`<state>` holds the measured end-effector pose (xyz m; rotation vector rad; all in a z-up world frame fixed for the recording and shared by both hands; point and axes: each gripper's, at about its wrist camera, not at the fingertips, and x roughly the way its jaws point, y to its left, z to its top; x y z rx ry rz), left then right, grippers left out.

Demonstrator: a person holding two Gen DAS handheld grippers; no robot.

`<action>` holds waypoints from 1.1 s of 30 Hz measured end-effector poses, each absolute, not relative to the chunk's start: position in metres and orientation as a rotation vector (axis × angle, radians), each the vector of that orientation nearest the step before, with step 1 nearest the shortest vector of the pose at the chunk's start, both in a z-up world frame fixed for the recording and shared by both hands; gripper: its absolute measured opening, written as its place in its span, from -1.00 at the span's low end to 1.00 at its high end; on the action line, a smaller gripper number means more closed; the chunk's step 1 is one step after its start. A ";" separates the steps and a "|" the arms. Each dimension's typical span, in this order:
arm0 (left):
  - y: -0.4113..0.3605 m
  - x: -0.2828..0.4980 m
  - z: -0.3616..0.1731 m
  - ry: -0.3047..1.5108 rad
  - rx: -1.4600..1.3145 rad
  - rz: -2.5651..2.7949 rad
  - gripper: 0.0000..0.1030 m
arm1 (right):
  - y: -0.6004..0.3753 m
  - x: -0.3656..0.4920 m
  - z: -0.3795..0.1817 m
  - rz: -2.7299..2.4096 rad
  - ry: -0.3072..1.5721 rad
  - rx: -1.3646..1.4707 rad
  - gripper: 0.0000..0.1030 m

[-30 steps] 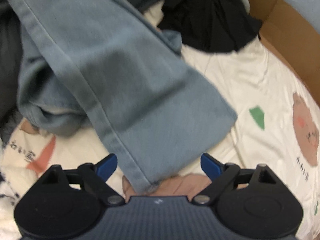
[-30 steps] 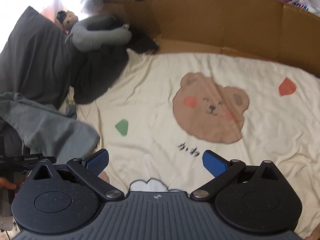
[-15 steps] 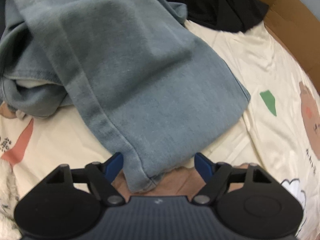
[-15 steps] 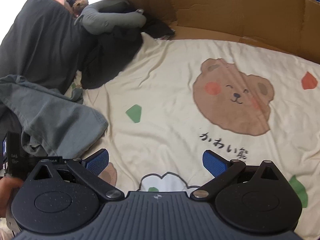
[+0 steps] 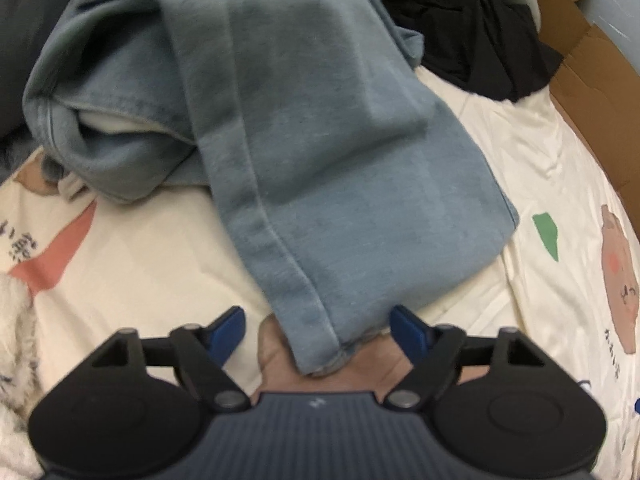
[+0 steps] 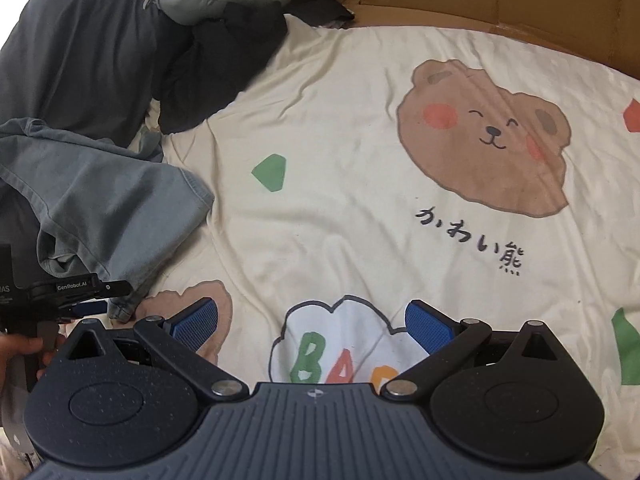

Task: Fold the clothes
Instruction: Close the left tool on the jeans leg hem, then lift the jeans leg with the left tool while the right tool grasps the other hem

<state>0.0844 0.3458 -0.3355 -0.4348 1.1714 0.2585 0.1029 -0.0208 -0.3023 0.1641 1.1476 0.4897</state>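
1. Jeans (image 5: 320, 128) lie stretched across the cream bear-print sheet (image 5: 140, 256), one leg running lengthways from the bunched heap at the far side straight toward the left gripper (image 5: 318, 330).
2. Hem (image 5: 324, 354) of that leg sits between the left gripper's blue pads, nearer the left pad's side than the right; neither pad touches the denim, and the jaws are opening, so nothing is pinched.
3. Long axis of the leg tilts slightly leftward going away from the hem, so I'd judge a grab at the hem corner lines up well with the jaws as they stand.
4. Right gripper (image 6: 312, 322) hangs over bare sheet, jaws spread wide and holding nothing, with the cloud print (image 6: 348, 332) between its pads.
5. From the hem, the right gripper is off to the right side, well apart; in its own view the jeans (image 6: 104, 200) show only at the left edge, beside the left tool.
6. Left hand is clearly the nearer one; my read is that the right must travel left toward the hem's far corner before any fold begins.
7. Dark clothes (image 6: 80, 52) pile beyond the jeans, away from the hem.
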 end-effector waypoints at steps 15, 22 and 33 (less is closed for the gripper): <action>0.325 0.094 -0.319 1.078 -0.519 0.068 -0.72 | -0.007 0.085 -0.301 0.568 1.145 0.155 0.99; 0.290 0.094 -0.283 1.005 -0.528 -0.095 -0.75 | 0.000 0.084 -0.296 0.603 1.125 0.169 0.98; 0.228 0.084 -0.276 1.051 -0.562 -0.302 -0.79 | -0.026 0.099 -0.307 0.557 1.191 0.454 0.98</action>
